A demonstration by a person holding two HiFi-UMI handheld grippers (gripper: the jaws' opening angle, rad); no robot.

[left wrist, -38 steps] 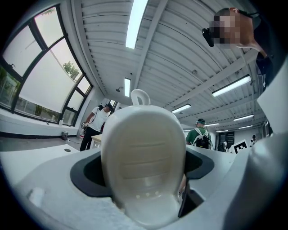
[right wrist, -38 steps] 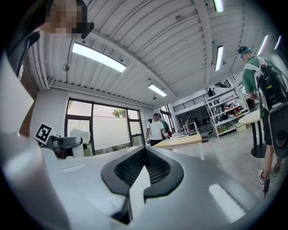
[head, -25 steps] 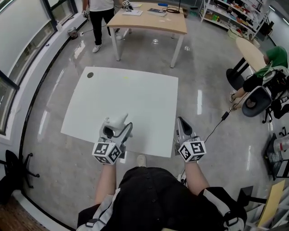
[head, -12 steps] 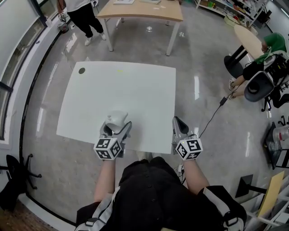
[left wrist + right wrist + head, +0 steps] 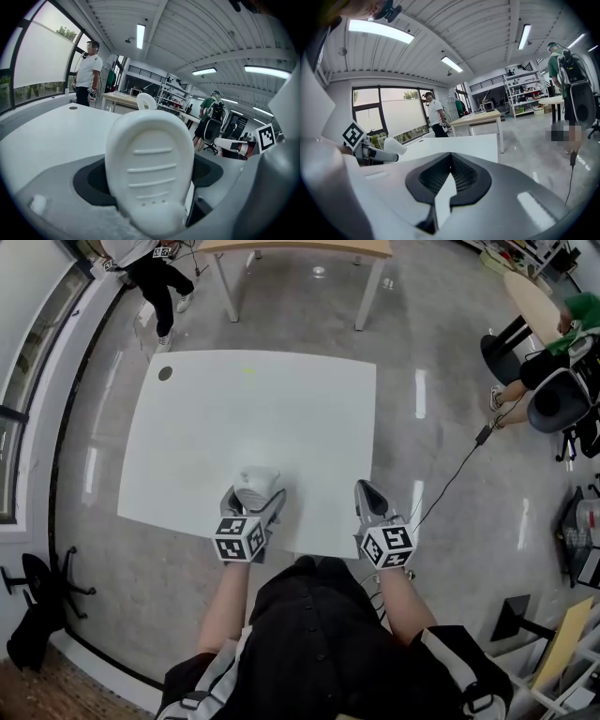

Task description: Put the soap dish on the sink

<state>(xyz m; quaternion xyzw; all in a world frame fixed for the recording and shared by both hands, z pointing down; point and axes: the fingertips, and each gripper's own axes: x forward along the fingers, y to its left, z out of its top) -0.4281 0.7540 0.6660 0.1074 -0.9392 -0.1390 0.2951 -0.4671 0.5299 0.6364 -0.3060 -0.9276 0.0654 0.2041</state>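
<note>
so, step: carried toward a sink; none in view, judged barely begun.
dish (image 5: 257, 482): clamped by one end in left gripper (image 5: 253, 505), ribbed face toward its camera, over table (image 5: 234, 418) near edge.
right gripper (image 5: 367, 495): closed on nothing, just beside table's near right corner.
care: called for firm hold on slick plastic, level carry, flat lowering before release.

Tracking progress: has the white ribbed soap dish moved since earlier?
Yes, slightly: the white soap dish in the left gripper drifted right along the white table's near edge.
</note>
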